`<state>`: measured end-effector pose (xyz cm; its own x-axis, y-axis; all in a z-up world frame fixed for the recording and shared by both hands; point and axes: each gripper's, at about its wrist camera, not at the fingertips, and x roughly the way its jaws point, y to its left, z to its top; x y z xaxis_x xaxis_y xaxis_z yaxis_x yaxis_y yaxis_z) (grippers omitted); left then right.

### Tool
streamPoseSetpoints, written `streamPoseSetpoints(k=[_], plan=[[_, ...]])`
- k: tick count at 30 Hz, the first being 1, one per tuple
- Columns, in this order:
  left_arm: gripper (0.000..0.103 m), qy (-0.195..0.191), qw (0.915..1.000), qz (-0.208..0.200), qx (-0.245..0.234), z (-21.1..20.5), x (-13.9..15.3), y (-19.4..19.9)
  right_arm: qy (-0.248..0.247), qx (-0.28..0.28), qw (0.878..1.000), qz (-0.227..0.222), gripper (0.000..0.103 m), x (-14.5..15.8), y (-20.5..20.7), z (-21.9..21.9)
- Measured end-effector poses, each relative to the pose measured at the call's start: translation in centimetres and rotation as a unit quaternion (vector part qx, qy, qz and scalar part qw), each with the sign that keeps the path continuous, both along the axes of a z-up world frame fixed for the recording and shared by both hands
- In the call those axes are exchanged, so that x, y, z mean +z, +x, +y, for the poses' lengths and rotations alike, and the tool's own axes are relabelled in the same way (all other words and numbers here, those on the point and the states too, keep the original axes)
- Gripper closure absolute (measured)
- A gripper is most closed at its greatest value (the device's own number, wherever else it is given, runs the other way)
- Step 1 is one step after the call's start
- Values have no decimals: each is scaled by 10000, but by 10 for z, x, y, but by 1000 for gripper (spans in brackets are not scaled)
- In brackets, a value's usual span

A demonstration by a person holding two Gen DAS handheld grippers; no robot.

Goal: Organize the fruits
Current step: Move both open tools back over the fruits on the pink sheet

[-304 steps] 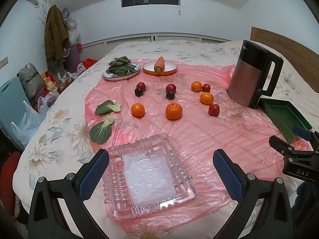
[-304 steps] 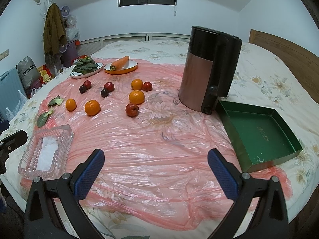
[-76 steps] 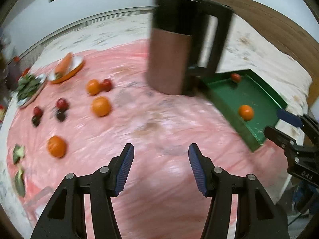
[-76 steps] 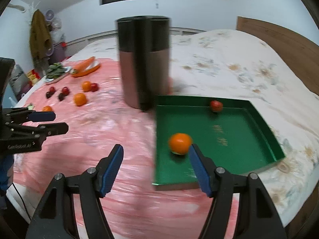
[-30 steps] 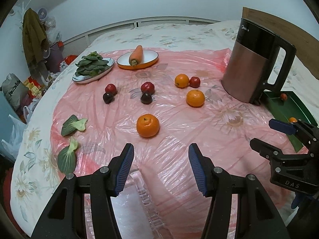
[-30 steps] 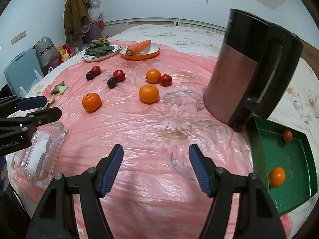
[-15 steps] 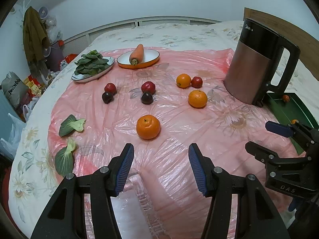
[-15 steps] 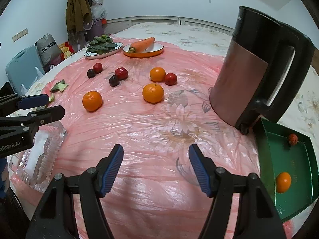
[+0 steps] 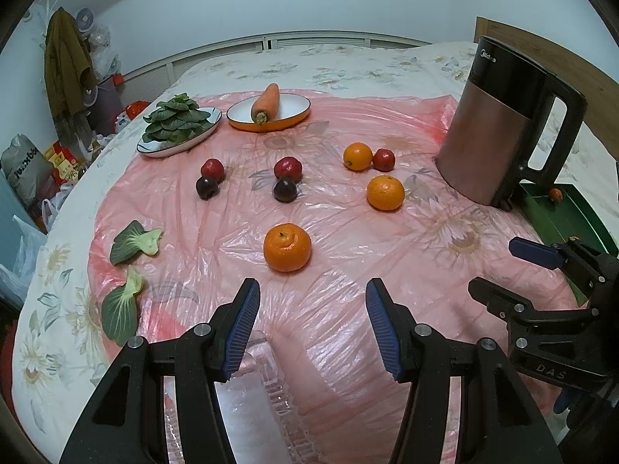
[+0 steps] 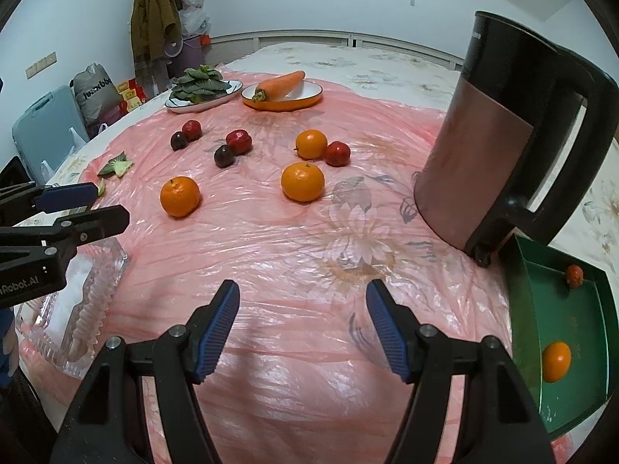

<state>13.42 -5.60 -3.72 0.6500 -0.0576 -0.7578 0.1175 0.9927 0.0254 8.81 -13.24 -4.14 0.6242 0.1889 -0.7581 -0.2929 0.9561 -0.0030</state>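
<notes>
- Left wrist view: the left gripper [image 9: 311, 323] is seen partly open with nothing between its pads, held over the pink plastic sheet [image 9: 387, 232]. The nearest orange [image 9: 287, 246] lies just ahead; 2 more oranges, 3 red fruits and 2 dark plums are spread beyond it.
- Right wrist view: the right gripper [image 10: 301, 326] is seen partly open and empty. 1 orange [image 10: 556, 360] and 1 small red fruit [image 10: 574, 274] lie in the green tray [image 10: 520, 297], beside the kettle [image 10: 499, 147].
</notes>
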Motion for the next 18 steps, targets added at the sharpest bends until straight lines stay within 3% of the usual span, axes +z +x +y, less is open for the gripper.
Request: streamPoseSetpoints(k=[9, 18], plan=[[52, -82, 9998, 58, 150, 10, -5, 8, 79, 137, 9998, -77, 10, 5, 15, 7], [52, -422, 9967, -23, 691, 56, -8, 24, 268, 334, 9990, -153, 10, 4, 48, 20]])
